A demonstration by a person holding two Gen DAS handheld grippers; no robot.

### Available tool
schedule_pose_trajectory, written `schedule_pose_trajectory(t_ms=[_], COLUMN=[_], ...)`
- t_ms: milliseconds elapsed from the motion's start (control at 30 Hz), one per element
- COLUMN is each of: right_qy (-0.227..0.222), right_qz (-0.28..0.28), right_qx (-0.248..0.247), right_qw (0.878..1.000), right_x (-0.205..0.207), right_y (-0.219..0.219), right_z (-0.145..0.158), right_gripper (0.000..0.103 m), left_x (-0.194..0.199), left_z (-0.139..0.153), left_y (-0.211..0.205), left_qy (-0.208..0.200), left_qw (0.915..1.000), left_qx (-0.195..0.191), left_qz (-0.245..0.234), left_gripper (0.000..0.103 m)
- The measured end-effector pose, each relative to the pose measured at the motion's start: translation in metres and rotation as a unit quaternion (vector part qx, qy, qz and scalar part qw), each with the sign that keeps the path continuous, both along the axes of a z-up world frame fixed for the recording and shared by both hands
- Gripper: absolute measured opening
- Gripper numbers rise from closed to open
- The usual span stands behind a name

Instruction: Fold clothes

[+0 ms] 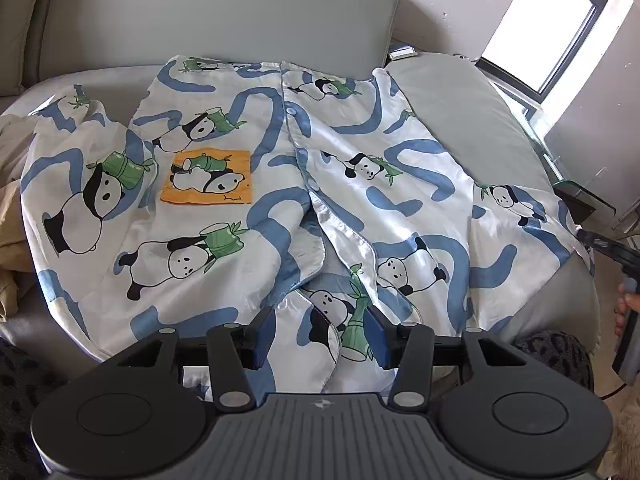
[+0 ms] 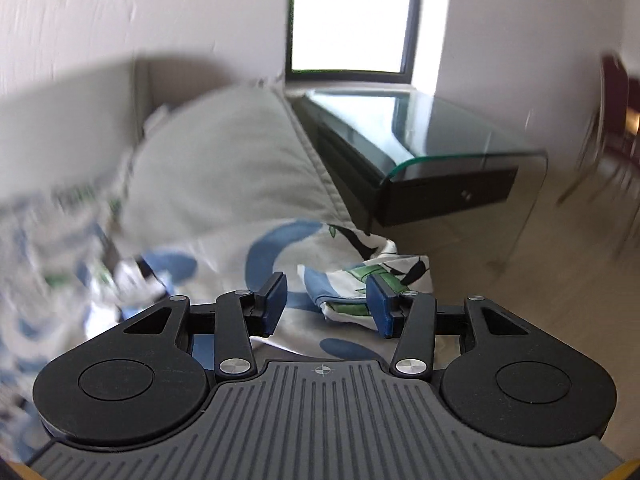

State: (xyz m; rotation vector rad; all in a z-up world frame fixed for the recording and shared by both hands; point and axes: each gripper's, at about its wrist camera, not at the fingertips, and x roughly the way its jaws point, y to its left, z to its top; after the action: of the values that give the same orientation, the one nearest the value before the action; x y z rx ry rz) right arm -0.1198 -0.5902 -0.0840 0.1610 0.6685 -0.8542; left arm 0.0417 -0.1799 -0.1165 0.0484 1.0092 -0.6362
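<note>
A white satin pyjama shirt (image 1: 248, 184) with blue swirls, pandas and an orange chest patch (image 1: 208, 176) lies spread front-up on a grey couch. My left gripper (image 1: 319, 336) hovers over the collar at the shirt's near edge. Its jaws are open, and the collar flap lies flat below the gap, unpinched. In the blurred right wrist view, my right gripper (image 2: 328, 302) stands open over the bunched sleeve end (image 2: 360, 280) at the shirt's right side. The cloth lies by the right finger, and the left finger is apart from it.
A grey cushion (image 2: 224, 168) lies beyond the sleeve. A glass side table with a dark drawer (image 2: 440, 160) stands right of the couch, under a window. Beige cloth (image 1: 10, 200) is heaped at the left. A hand (image 1: 626, 312) shows at the right edge.
</note>
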Motion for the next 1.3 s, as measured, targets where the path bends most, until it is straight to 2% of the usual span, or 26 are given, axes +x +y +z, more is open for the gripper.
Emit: schedule_pose_trajectory(t_ms=[133,200,233,300,367,433,533,633,800,867,933,1033,1133,1200,1300], right_qy=[0.065,0.084,0.076,0.015,-0.077,-0.156,-0.245,-0.302,-0.363,-0.362,-0.338,-0.279,-0.216,-0.191,-0.177], right_qz=[0.004,-0.022,-0.042,-0.089,-0.114,-0.127,-0.134,-0.122,-0.078,-0.052,-0.029,0.006,0.059,0.11,0.188], right_qx=[-0.028,-0.06,-0.07,-0.07,-0.059,-0.046,-0.014,0.029,0.086,0.086,0.075,0.061,0.031,0.019,0.018], right_qw=[0.997,0.994,0.994,0.993,0.989,0.978,0.96,0.945,0.924,0.927,0.938,0.958,0.974,0.975,0.966], right_x=[0.014,0.017,0.013,-0.006,-0.037,-0.065,-0.101,-0.122,-0.127,-0.116,-0.096,-0.051,-0.003,0.028,0.069], right_y=[0.003,0.003,0.001,-0.007,-0.015,-0.024,-0.039,-0.051,-0.058,-0.051,-0.041,-0.019,0.021,0.058,0.122], right_z=[-0.006,-0.005,-0.001,0.017,0.043,0.071,0.108,0.134,0.156,0.166,0.176,0.181,0.171,0.158,0.137], right_gripper=[0.043,0.01,0.002,0.002,0.002,0.002,0.002,0.002,0.002,0.002,0.002,0.002,0.002,0.002,0.002], left_x=[0.0,-0.001,-0.002,-0.003,-0.004,-0.006,-0.009,-0.012,-0.014,-0.013,-0.012,-0.008,-0.003,-0.001,0.004], left_z=[0.001,0.003,0.004,0.005,0.006,0.006,0.006,0.007,0.013,0.015,0.016,0.017,0.019,0.022,0.027], left_y=[0.0,0.0,-0.001,-0.002,-0.004,-0.007,-0.01,-0.009,-0.003,0.002,0.008,0.023,0.047,0.067,0.105], left_qy=[0.0,0.0,-0.001,-0.002,-0.002,0.001,0.006,0.008,0.007,0.008,0.01,0.013,0.01,0.001,-0.01], left_qw=[1.0,1.0,0.9999,0.9998,0.9995,0.9991,0.9984,0.9978,0.997,0.9969,0.9969,0.9972,0.9966,0.9956,0.9916], left_qx=[-0.004,-0.009,-0.012,-0.018,-0.024,-0.03,-0.04,-0.047,-0.063,-0.069,-0.073,-0.074,-0.075,-0.073,-0.073], left_qz=[0.0,-0.003,-0.006,-0.014,-0.021,-0.028,-0.039,-0.044,-0.044,-0.038,-0.028,-0.003,0.031,0.058,0.106], left_gripper=[0.047,0.047,0.047,0.047,0.047,0.047,0.047,0.047,0.047,0.047,0.047,0.047,0.047,0.047,0.047])
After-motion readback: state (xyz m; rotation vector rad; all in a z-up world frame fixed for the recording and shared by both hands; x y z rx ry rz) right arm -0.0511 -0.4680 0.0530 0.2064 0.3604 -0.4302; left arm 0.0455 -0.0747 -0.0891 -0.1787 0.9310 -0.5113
